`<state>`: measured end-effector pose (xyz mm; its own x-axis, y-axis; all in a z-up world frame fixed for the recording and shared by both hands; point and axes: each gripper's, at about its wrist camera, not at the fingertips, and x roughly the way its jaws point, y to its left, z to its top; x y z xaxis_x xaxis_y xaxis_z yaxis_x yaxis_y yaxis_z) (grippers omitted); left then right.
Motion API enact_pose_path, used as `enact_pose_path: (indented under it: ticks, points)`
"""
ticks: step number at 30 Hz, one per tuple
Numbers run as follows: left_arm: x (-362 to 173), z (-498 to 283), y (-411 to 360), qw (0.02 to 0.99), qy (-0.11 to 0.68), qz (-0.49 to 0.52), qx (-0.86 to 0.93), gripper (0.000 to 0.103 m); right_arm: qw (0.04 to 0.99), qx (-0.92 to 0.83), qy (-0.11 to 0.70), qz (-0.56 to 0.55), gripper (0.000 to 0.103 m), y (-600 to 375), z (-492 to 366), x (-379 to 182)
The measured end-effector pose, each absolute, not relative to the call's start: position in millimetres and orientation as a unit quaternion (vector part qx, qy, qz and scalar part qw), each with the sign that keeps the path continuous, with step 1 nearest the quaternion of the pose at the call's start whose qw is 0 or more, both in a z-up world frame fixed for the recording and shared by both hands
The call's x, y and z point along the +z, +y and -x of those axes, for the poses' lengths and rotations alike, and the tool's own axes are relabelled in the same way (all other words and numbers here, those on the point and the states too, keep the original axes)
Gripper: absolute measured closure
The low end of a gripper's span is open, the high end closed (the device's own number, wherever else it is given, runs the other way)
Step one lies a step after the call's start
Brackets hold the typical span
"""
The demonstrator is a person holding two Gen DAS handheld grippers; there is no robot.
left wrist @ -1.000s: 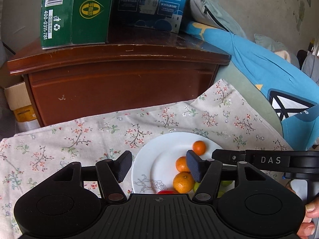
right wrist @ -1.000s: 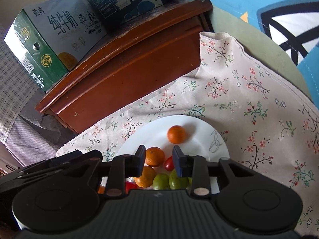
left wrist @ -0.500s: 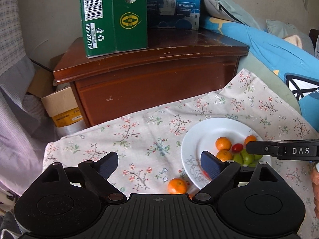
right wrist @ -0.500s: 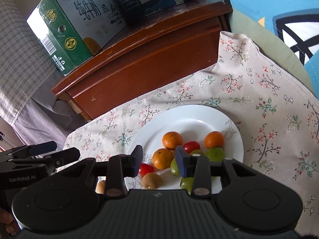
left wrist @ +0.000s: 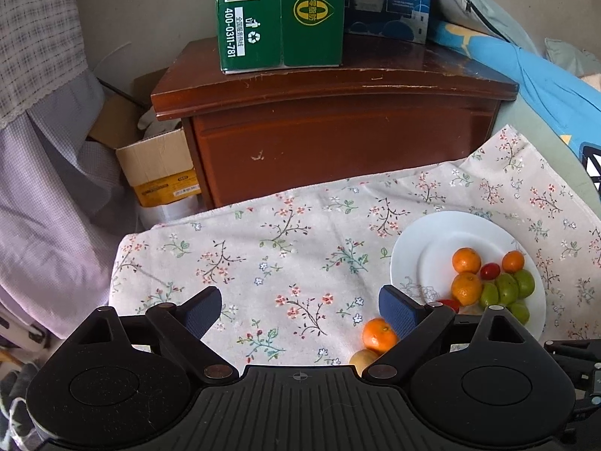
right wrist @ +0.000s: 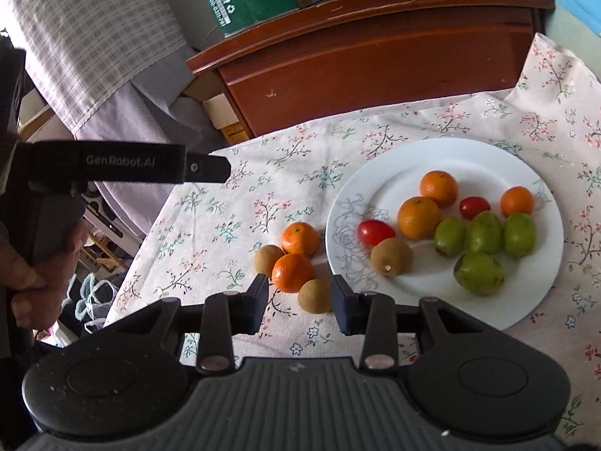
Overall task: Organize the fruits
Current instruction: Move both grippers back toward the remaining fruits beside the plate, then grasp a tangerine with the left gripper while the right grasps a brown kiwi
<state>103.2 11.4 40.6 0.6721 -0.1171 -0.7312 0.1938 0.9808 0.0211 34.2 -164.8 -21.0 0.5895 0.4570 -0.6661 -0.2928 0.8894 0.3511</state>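
Observation:
A white plate (right wrist: 526, 173) on the floral cloth holds three mandarins, two cherry tomatoes, several green fruits (right wrist: 484, 231) and one kiwi (right wrist: 390, 255). Left of it on the cloth lie two mandarins (right wrist: 293, 272) and two kiwis (right wrist: 314, 295). My right gripper (right wrist: 300, 297) hovers over this loose group with a narrow gap; the nearer kiwi shows between its fingers, untouched. My left gripper (left wrist: 300, 308) stands wide open over bare cloth, left of the plate (left wrist: 409, 259). One mandarin (left wrist: 379, 334) lies by its right finger.
A brown wooden cabinet (left wrist: 338, 127) rises behind the cloth, with a green carton (left wrist: 281, 18) and a blue box on top. Cardboard boxes (left wrist: 157, 165) and checked fabric crowd the left. A hand (right wrist: 33, 267) holds the left tool's handle at the cloth's left edge.
The left gripper drew back leftward from over the plate and its jaws spread wide. The right gripper swung back and left, bringing the loose fruit beside the plate under its fingers.

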Motion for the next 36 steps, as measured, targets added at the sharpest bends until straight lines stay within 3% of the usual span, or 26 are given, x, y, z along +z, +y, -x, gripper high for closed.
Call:
enact_pose_path:
  ticks: [13, 18, 21, 36]
  points:
    - [34, -106, 14, 0.907, 0.414, -0.036, -0.075, 0.011, 0.89, 0.211, 0.402, -0.031, 0.066, -144, -41, -39]
    - [31, -107, 14, 0.904, 0.42, -0.032, -0.078, 0.011, 0.898, 0.204, 0.389, 0.0, 0.07, -136, -38, -41]
    - [26, -109, 15, 0.899, 0.431, -0.02, -0.081, 0.011, 0.901, 0.196, 0.386, 0.018, 0.077, -133, -37, -42]
    - [-4, -111, 9, 0.872, 0.474, 0.025, -0.124, 0.015, 0.876, 0.212, 0.433, -0.037, 0.078, -142, -18, -29]
